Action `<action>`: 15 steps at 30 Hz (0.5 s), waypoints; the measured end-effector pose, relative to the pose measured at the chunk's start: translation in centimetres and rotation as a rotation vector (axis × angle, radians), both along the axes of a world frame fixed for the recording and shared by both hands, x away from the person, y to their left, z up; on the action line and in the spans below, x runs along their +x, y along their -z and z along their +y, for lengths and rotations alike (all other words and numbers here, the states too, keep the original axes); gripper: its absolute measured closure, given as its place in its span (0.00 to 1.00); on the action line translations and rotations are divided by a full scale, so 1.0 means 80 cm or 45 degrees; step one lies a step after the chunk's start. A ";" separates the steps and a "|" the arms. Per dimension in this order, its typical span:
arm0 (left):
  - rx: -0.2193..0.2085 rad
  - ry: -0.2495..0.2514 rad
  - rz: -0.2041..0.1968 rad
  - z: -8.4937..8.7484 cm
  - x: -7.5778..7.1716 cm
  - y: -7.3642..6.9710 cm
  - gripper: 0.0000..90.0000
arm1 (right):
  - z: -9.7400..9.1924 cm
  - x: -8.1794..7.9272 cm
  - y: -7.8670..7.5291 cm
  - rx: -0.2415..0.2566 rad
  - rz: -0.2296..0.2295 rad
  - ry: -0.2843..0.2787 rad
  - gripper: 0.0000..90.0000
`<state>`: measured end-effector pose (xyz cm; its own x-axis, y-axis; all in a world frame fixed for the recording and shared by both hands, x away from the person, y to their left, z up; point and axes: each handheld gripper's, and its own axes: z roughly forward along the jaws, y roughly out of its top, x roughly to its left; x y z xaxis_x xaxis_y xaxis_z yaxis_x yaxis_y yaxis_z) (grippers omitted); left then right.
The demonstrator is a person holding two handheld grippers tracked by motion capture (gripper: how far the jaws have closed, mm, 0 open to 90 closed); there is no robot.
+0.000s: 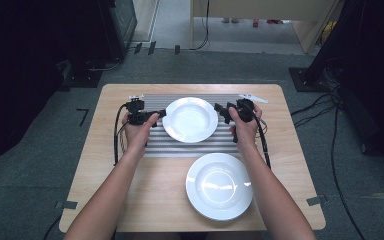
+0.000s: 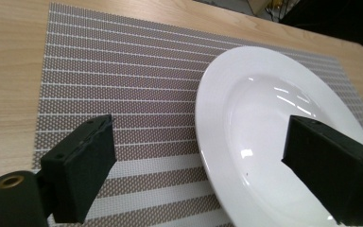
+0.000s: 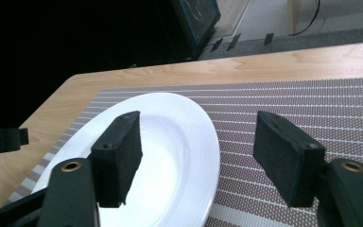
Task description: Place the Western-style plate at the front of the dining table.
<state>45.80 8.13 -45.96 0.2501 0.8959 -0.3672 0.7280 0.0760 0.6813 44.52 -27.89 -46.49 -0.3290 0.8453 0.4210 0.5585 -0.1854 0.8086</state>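
Wooden desk with striped mat: white plate resting between left hand-held gripper and right hand-held gripper, both with jaws apart, holding nothing. Better lifting straight up, clear of rim.

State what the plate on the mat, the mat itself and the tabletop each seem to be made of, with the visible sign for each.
Plate: probably glazed ceramic; glossy white with sharp light reflections. Mat: apparently woven plastic or fabric mesh; fine grid texture with pale stripes, matt. Tabletop: wood or wood-look laminate; light grain lines, smooth.
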 end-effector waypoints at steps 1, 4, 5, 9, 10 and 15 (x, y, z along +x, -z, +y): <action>0.018 0.004 -0.001 0.000 -0.003 -0.002 0.10 | -0.001 -0.004 -0.003 -0.008 -0.012 -0.002 0.36; 0.018 0.033 0.005 0.001 -0.011 -0.006 0.10 | 0.000 -0.013 -0.010 -0.063 0.001 -0.021 0.34; 0.029 0.035 0.004 0.001 -0.013 -0.008 0.10 | 0.001 -0.016 -0.011 -0.082 0.006 -0.023 0.34; 0.060 0.020 -0.016 0.006 -0.024 -0.015 0.10 | 0.000 -0.029 -0.016 -0.112 0.019 -0.042 0.30; 0.067 0.013 -0.020 0.007 -0.026 -0.016 0.10 | -0.001 -0.031 -0.017 -0.120 0.016 -0.053 0.30; 0.088 0.032 -0.046 0.009 -0.043 -0.021 0.10 | -0.010 -0.046 -0.024 -0.104 0.006 -0.038 0.26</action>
